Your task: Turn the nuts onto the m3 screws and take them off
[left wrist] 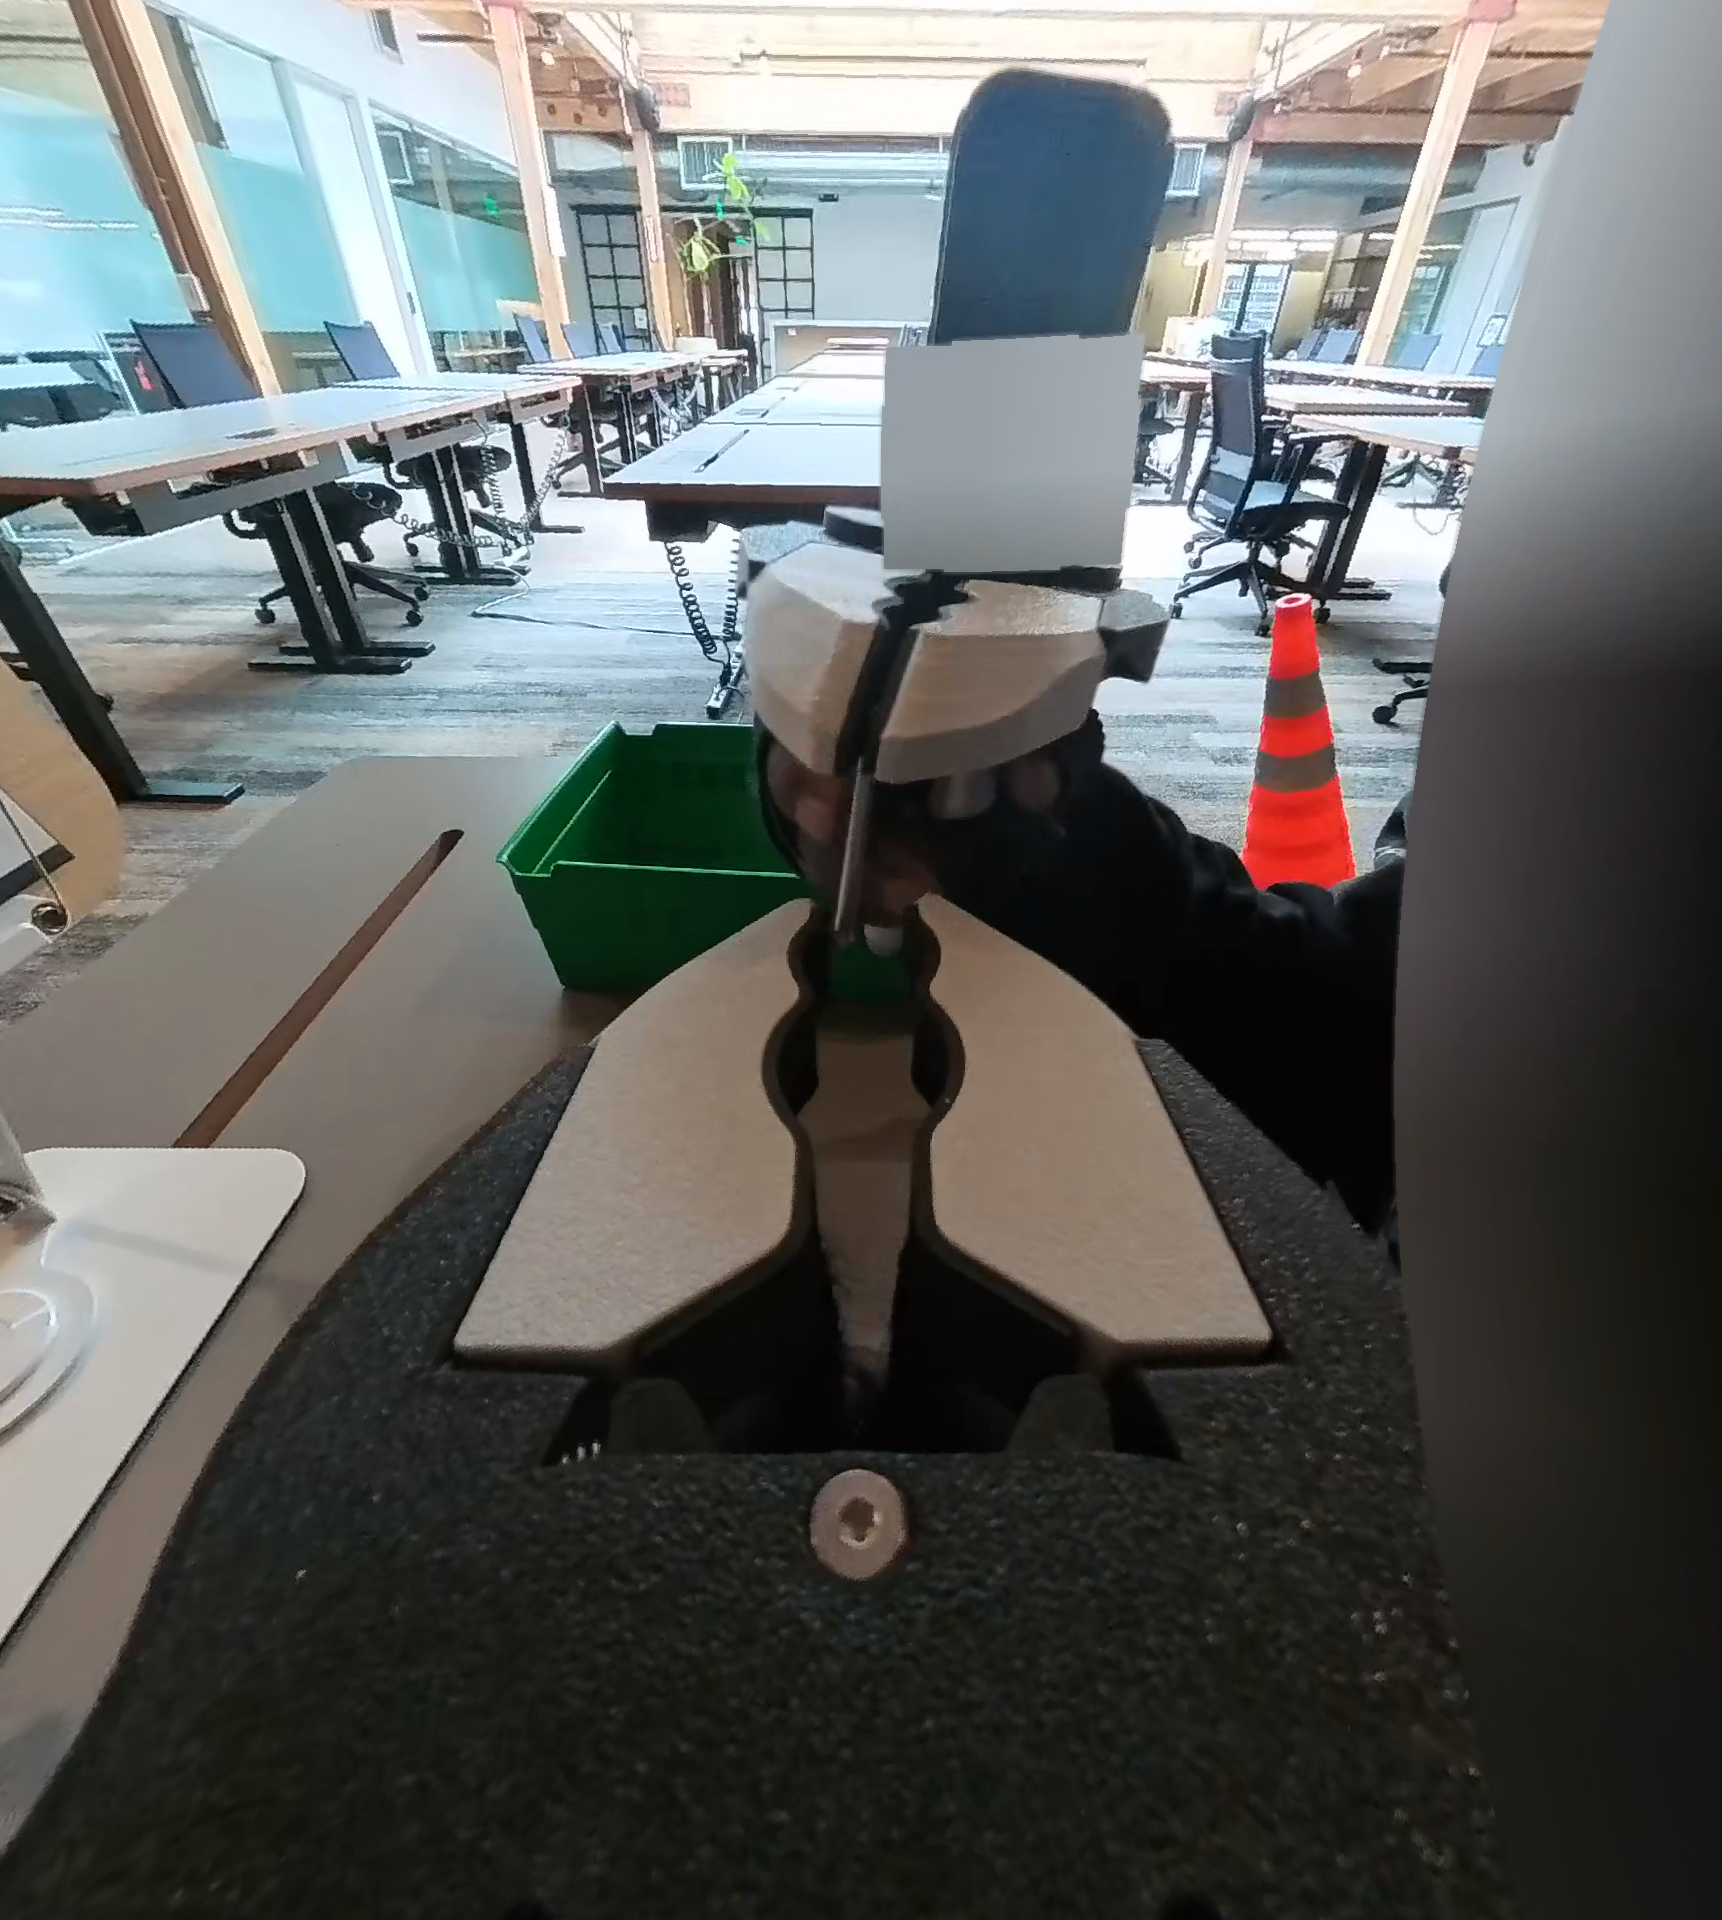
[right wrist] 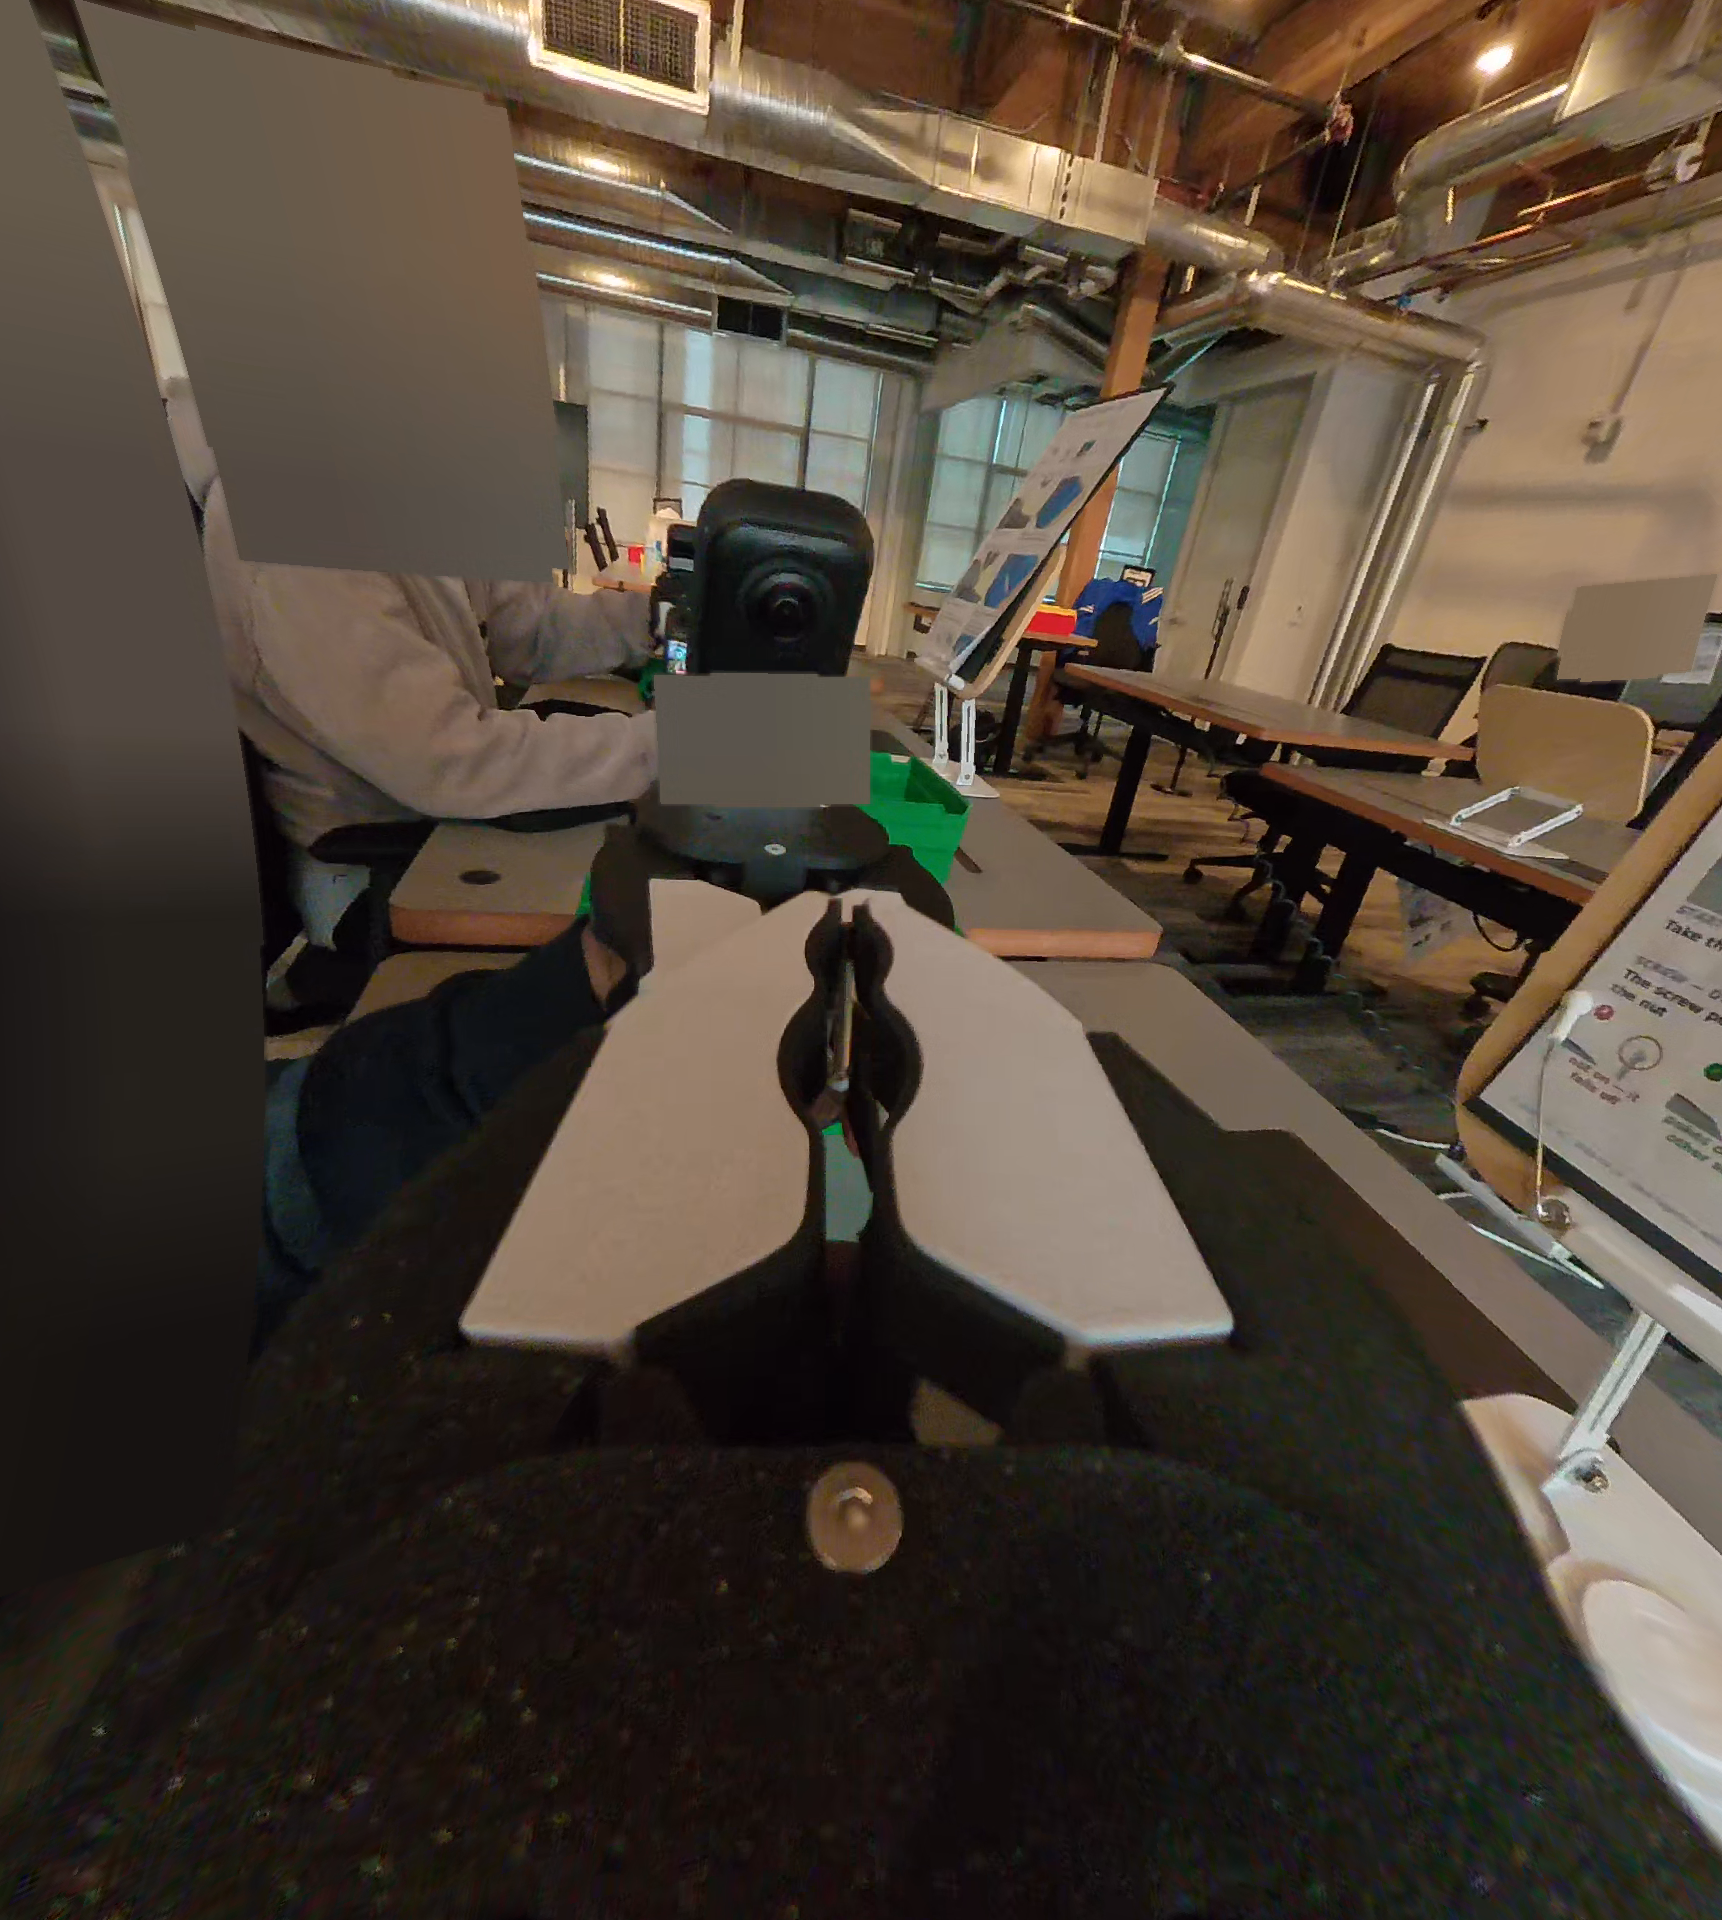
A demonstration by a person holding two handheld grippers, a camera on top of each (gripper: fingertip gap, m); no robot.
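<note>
Right gripper (right wrist: pixel 841 925) jaws clamped on long thin screw (left wrist: pixel 852 847); left gripper (left wrist: pixel 862 935) jaws slightly apart around small white nut (left wrist: pixel 883 940), contact unclear.

My left gripper (left wrist: pixel 862 935) has two pale grey, grainy finger plates (left wrist: pixel 670 1164) with wavy inner edges, seated in a black speckled housing (left wrist: pixel 628 1662). One silver socket-head screw (left wrist: pixel 858 1524) sits in the middle of that housing. My right gripper (right wrist: pixel 841 920) is built the same: pale grey plates (right wrist: pixel 1023 1164), black speckled body, one silver screw (right wrist: pixel 854 1517). A black camera with a round lens (right wrist: pixel 784 597) stands on a dark round base atop the left one. I wear dark sleeves (left wrist: pixel 1252 987) and black gloves (right wrist: pixel 535 987).
</note>
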